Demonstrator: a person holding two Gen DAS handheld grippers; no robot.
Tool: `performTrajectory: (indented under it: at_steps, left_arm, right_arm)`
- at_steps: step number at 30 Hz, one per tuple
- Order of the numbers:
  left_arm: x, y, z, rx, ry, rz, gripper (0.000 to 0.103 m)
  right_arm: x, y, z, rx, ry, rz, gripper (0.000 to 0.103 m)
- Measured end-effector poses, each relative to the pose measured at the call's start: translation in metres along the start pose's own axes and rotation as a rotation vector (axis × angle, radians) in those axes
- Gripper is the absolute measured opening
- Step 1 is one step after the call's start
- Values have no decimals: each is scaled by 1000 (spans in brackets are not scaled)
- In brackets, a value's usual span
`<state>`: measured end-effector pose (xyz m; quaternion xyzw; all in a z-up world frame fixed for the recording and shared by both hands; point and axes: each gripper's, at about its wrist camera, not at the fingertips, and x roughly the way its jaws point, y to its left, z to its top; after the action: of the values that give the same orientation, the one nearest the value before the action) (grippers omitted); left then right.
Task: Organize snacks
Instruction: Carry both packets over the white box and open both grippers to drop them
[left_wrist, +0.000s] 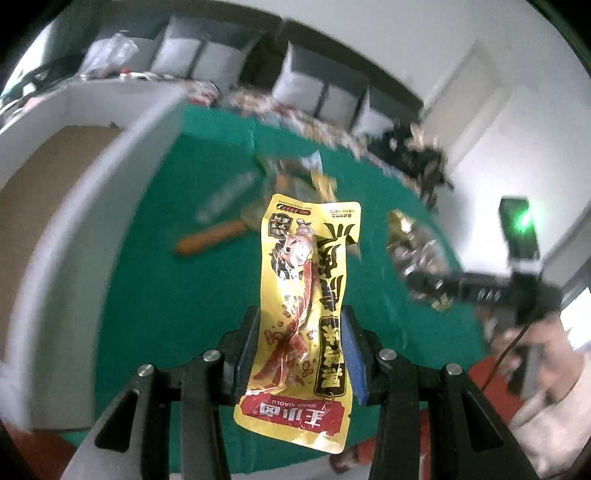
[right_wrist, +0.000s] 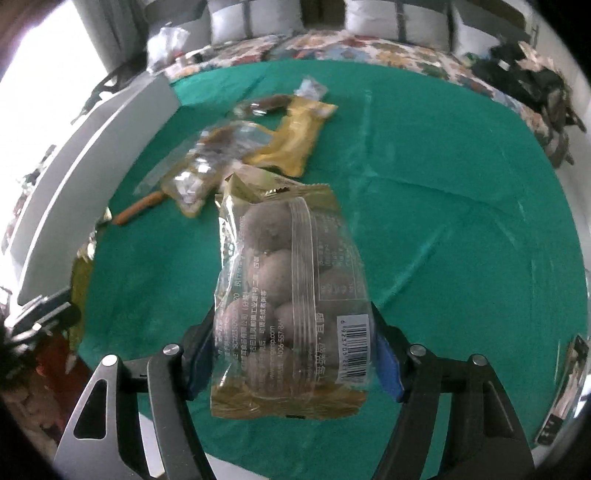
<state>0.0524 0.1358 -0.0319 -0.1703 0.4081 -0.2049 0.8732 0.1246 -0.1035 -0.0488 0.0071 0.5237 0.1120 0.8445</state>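
Left wrist view: the left gripper (left_wrist: 301, 354) is clamped on a long yellow snack packet (left_wrist: 304, 314) printed with a cartoon figure and red lettering, its blue-padded fingers (left_wrist: 352, 354) pressing the packet's two edges, held above the green tablecloth (left_wrist: 166, 295). To the left of the cloth stands a white box (left_wrist: 74, 229) with a brown cardboard floor, which looks like the likely bin for sorted snacks; nothing can be seen inside the part that shows. Right wrist view: the right gripper (right_wrist: 295, 358) is closed on a clear bag of round brown snack balls (right_wrist: 291, 306) with a barcode label and gold trim, lifted off the cloth. Beyond the bag, toward the far edge of the green tablecloth, a loose pile of snacks (right_wrist: 236, 147) lies unsorted: a mustard-yellow packet (right_wrist: 295, 136), crinkled clear wrappers with dark contents, and an orange sausage stick (right_wrist: 136, 210) nearest the white box. Judged from this, the job is at an early-to-middle stage: two items are in hand and neither has been put away yet, while at least four more wait on the cloth. Blur in the left view leaves details of the far pile uncertain.
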Motion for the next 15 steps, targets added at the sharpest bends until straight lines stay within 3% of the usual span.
performTrajectory:
  at_steps: [4,8,13,15]
  left_arm:
    - [-59,38,33,-77,-104,24,42]
    - [-113,95,57,-136,-187,165,42]
    - [-140,165,70,-237,-194,309,45]
    - [-138,190,70,-286,-159,374,57]
  right_arm:
    - [-22,73,38,-69,-80,141,74]
    - [-45,168,80,-158,-151,324,74]
    - [-39,276,114,-265,-168,456,75]
    - [-21,305,123,-263,-157,493,77]
